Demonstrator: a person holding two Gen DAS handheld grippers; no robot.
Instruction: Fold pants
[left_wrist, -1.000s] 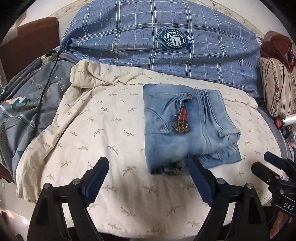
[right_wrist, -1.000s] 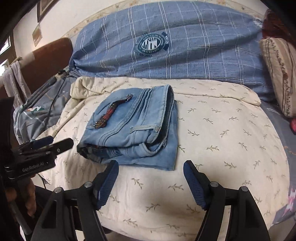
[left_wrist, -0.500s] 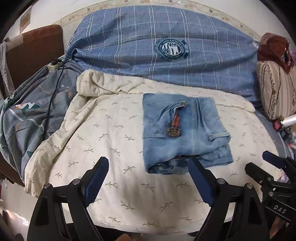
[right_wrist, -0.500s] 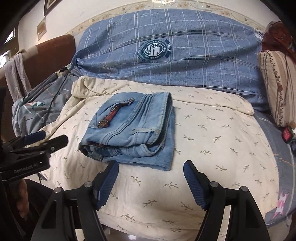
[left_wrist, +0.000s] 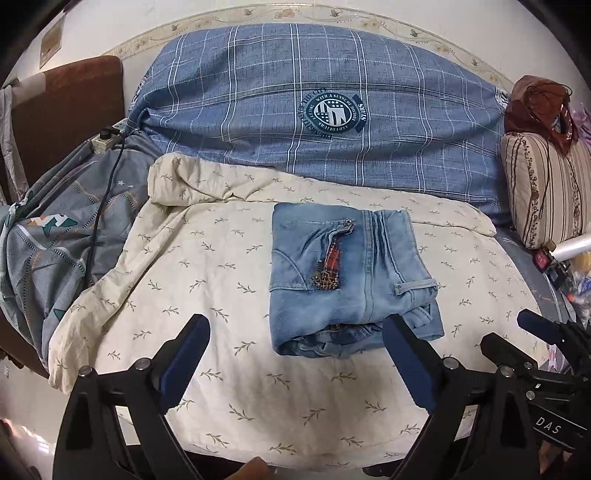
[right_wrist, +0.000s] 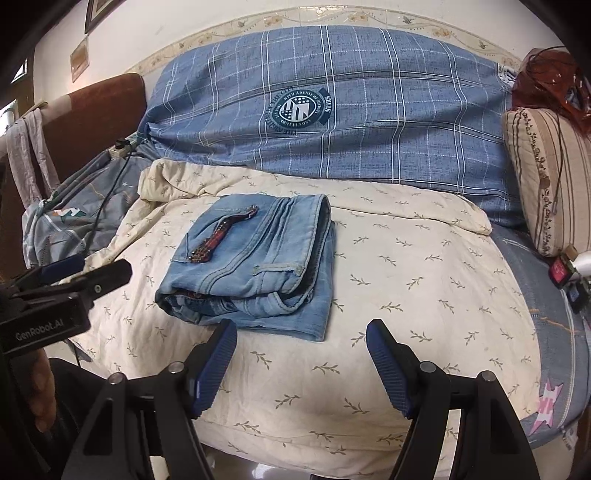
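Observation:
Light-blue jeans (left_wrist: 351, 280) lie folded into a compact square on a cream leaf-print quilt (left_wrist: 207, 258), a red-patterned zip strip on top. My left gripper (left_wrist: 295, 332) hovers above the near edge of the quilt, short of the jeans; its jaws are opening with nothing between them. From the right wrist, the jeans (right_wrist: 258, 258) sit ahead and to the left. My right gripper (right_wrist: 301, 332) stands open over the quilt (right_wrist: 424, 266), holding nothing. Each gripper shows in the other's view: the left gripper (right_wrist: 74, 273) and the right gripper (left_wrist: 524, 332).
A large blue plaid pillow (left_wrist: 314, 110) lies behind the quilt. A striped cushion (left_wrist: 546, 184) and small items (left_wrist: 554, 258) are at the right. At the left are a grey patterned blanket (left_wrist: 55, 240), a power strip with cable (left_wrist: 105, 138) and a brown headboard (left_wrist: 66, 103).
Both grippers have drawn back and risen from the jeans, which now look smaller and farther away. The left jaws stand slightly wider. The jeans have not moved.

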